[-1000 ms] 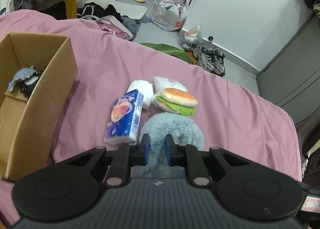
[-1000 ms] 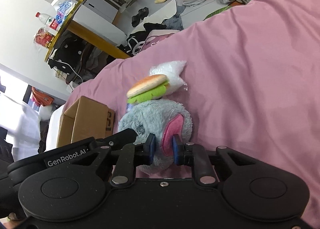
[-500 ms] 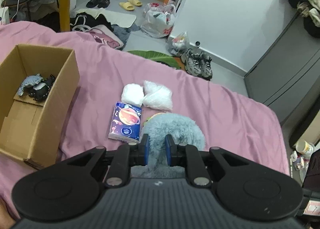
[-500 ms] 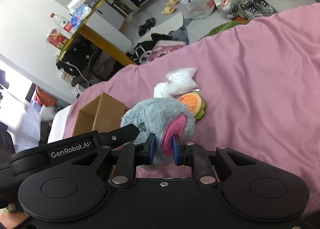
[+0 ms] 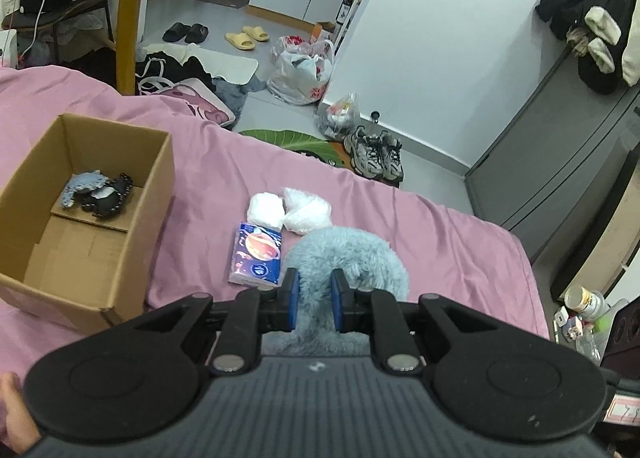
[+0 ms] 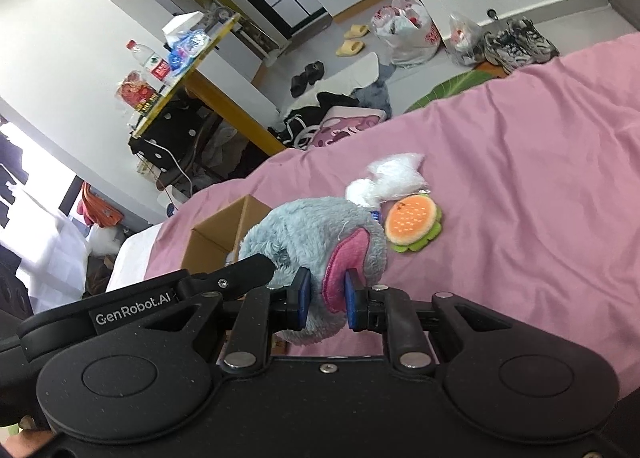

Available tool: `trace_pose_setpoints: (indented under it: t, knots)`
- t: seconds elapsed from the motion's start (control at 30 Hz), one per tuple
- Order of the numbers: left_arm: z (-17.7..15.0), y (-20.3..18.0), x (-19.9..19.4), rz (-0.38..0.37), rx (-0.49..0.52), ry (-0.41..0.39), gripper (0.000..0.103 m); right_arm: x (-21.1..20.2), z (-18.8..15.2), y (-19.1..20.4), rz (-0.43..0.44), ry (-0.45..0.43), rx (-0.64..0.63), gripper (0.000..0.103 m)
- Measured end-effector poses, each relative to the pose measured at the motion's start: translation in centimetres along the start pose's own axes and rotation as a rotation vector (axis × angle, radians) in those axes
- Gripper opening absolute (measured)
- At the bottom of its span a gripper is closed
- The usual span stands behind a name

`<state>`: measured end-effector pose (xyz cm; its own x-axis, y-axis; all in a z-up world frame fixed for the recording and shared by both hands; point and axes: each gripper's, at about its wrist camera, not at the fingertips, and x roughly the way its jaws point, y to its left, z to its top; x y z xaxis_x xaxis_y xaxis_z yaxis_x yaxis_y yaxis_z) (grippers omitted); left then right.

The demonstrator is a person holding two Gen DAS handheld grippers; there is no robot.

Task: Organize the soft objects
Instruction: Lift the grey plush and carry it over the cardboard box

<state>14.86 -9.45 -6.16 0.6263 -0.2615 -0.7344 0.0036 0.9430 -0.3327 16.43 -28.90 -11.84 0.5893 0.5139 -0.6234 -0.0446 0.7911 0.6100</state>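
Both grippers hold one grey-blue plush toy (image 5: pixel 348 258) above the pink bed. My left gripper (image 5: pixel 314 294) is shut on its fur. My right gripper (image 6: pixel 326 296) is shut on its pink ear (image 6: pixel 344 258); the plush (image 6: pixel 308 230) fills the middle of that view. An open cardboard box (image 5: pixel 156 194) stands at the left and holds small grey and black soft toys (image 5: pixel 96 194). A burger plush (image 6: pixel 414 224), two white soft bundles (image 5: pixel 288 210) and a blue tissue pack (image 5: pixel 256 254) lie on the sheet below.
The pink sheet (image 5: pixel 460 250) ends at the far edge, with shoes (image 5: pixel 374 154), bags and clothes on the floor beyond. A yellow table leg (image 5: pixel 128 18) stands at the back left. A grey cabinet (image 5: pixel 560 162) is at the right.
Both grippers have lifted the plush higher off the bed. The burger plush is now hidden behind it in the left wrist view, and the box interior shows more fully.
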Motion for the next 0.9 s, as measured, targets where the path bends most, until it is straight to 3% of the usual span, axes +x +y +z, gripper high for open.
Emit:
trace_pose_setpoints:
  t: [0.9]
  knots:
    - [2.2,8.3,-6.9,0.032,-0.078,-0.119,0.014,2.2,-1.9,9.8,0.069,-0.006,-0.123,0.018]
